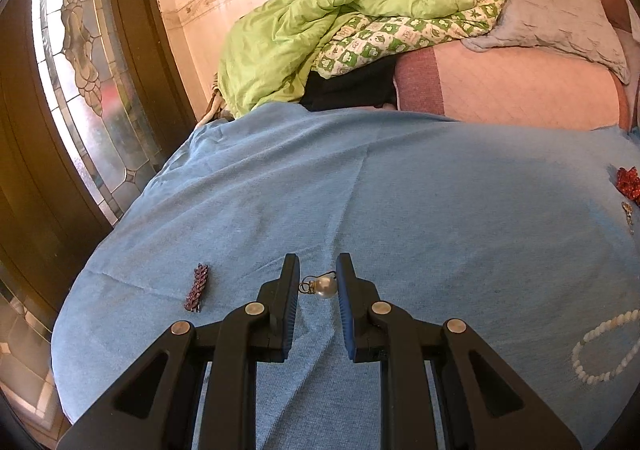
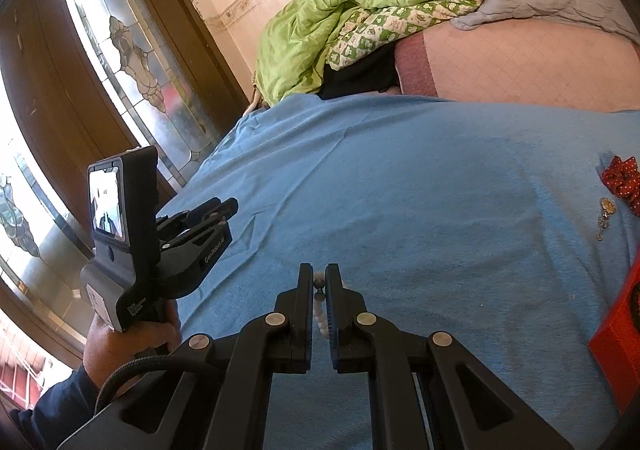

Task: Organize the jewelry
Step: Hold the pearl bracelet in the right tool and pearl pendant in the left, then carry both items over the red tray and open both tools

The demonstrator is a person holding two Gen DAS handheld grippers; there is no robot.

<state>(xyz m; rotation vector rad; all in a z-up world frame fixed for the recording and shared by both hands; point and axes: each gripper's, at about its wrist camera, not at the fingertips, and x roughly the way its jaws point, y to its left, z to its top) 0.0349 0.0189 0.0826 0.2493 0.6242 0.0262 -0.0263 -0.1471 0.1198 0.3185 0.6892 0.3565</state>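
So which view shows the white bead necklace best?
The left wrist view: the white bead necklace lies there as an open loop on the blue cloth. The right wrist view shows only a few beads between the shut right gripper.

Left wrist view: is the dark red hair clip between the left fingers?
No. The hair clip lies on the blue cloth left of the left gripper; a pearl earring sits between the fingers.

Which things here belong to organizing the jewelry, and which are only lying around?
Job:
pearl earring
white bead necklace
dark red hair clip
gold pendant
red box

Lying about:
green quilt
grey pillow
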